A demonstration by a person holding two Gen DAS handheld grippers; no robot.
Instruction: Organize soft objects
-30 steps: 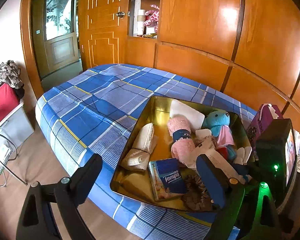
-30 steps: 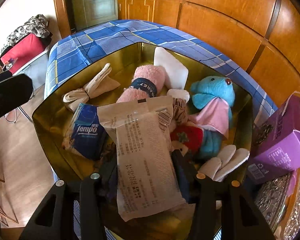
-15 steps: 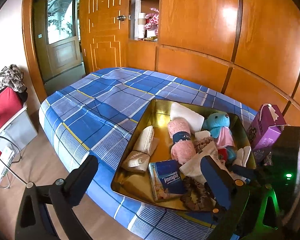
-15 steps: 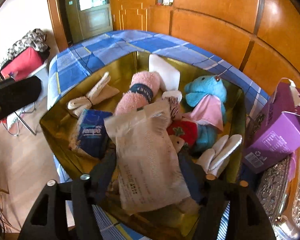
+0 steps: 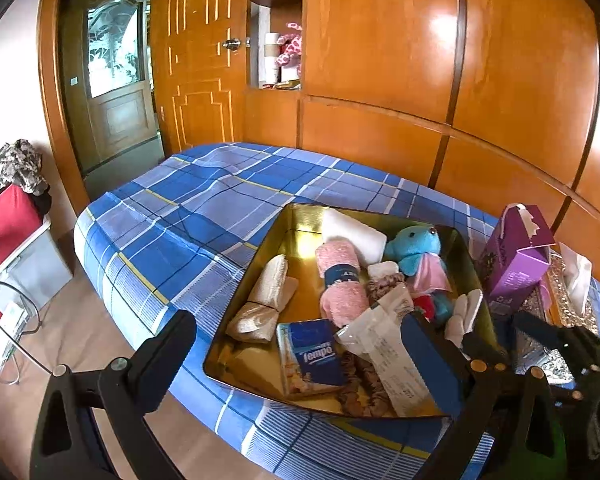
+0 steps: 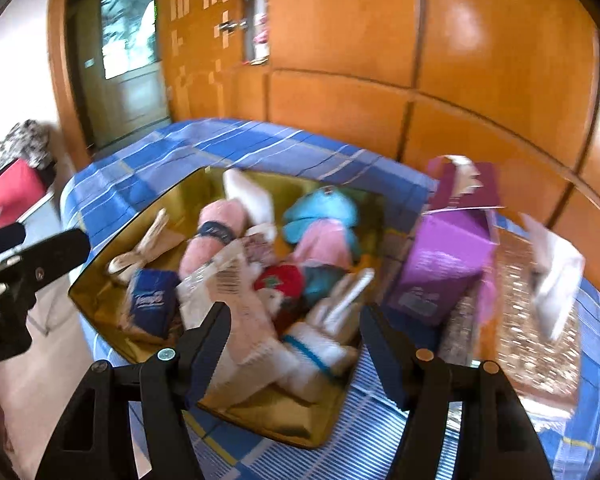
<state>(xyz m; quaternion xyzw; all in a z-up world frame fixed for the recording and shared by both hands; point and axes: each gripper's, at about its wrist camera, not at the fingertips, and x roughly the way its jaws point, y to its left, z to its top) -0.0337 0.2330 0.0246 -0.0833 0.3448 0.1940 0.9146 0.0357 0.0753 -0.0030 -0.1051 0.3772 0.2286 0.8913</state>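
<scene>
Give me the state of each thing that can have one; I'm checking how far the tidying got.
Tin: open, filled with soft things.
Wipes pack: lying in the tin, released.
Tissue pack: lying flat in the tin.
Purple box: upright, top torn open.
Door: shut.
Left claw: open, empty.
Right claw: open, empty.

Blue plaid bed, orange wood-panelled wall, glazed door, red bag, possibly camouflage clothing atop.
</scene>
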